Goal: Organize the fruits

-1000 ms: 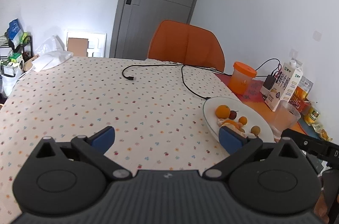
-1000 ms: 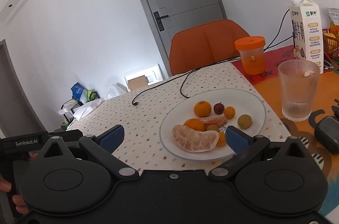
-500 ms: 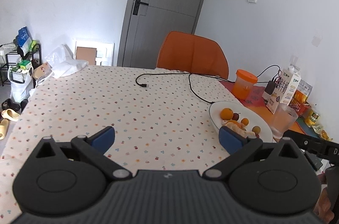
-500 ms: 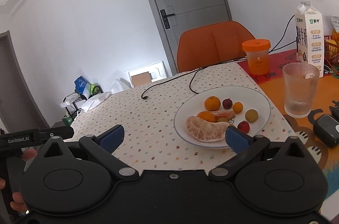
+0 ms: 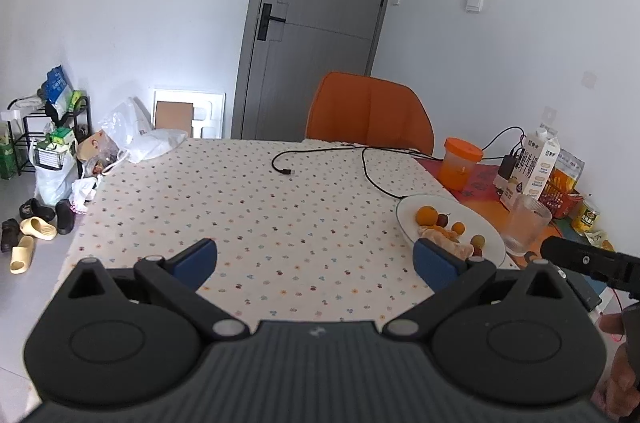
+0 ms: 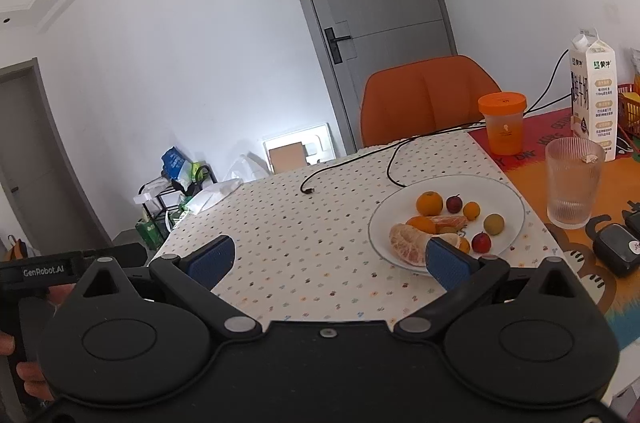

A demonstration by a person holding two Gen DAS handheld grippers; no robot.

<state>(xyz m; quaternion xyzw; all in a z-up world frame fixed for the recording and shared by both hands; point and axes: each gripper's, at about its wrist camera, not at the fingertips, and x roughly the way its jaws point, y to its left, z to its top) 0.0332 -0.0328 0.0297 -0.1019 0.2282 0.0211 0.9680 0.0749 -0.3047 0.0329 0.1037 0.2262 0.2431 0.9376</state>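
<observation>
Both hand-held grippers (image 5: 316, 257) (image 6: 328, 257) spread wide, holding nothing.

Mixed fruits (image 6: 448, 223) on white plate (image 6: 508, 195)

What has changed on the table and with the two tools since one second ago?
Both tools, the left tool and the right tool, drew back and up from the white round plate of fruit. Nothing was grasped or released. Both stayed open and empty; the fruits and the ribbed clear glass did not move.

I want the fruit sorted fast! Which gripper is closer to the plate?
Right. The right gripper has one jaw overlapping the plate rim; the left gripper sits farther off, plate at its right side.
</observation>
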